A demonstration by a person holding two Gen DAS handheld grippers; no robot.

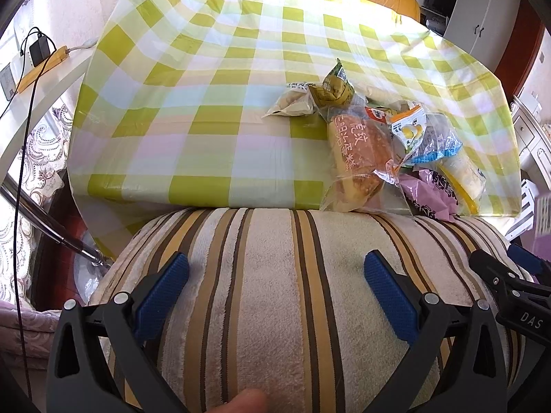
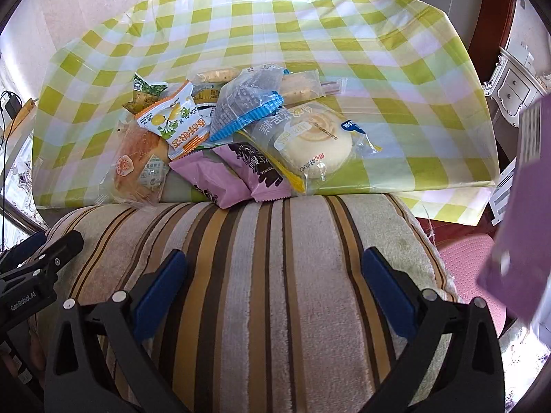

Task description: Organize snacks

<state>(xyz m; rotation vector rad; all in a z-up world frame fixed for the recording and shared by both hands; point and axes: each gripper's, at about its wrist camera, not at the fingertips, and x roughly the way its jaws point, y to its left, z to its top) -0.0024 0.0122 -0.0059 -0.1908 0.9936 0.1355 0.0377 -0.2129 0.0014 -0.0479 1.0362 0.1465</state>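
Snacks point(image 2: 237, 130): heaped packets on a green-checked tablecloth point(image 2: 344, 34), at the table's near edge. Contents include a brown bread loaf in clear wrap point(image 1: 358, 158), a round pale cake in clear wrap point(image 2: 316, 144), purple packets point(image 2: 241, 172), a blue-trimmed bag point(image 2: 248, 103), a lemon-print sachet point(image 2: 172, 117), and a green packet point(image 1: 335, 86).

Left gripper point(image 1: 275, 285): jaws spread wide, holding nothing, over a striped towel-covered cushion point(image 1: 275, 258); pile at 1 o'clock, well ahead.

Right gripper point(image 2: 273, 282): jaws wide, nothing between them; pile at 11 to 12 o'clock, apart from the pads.
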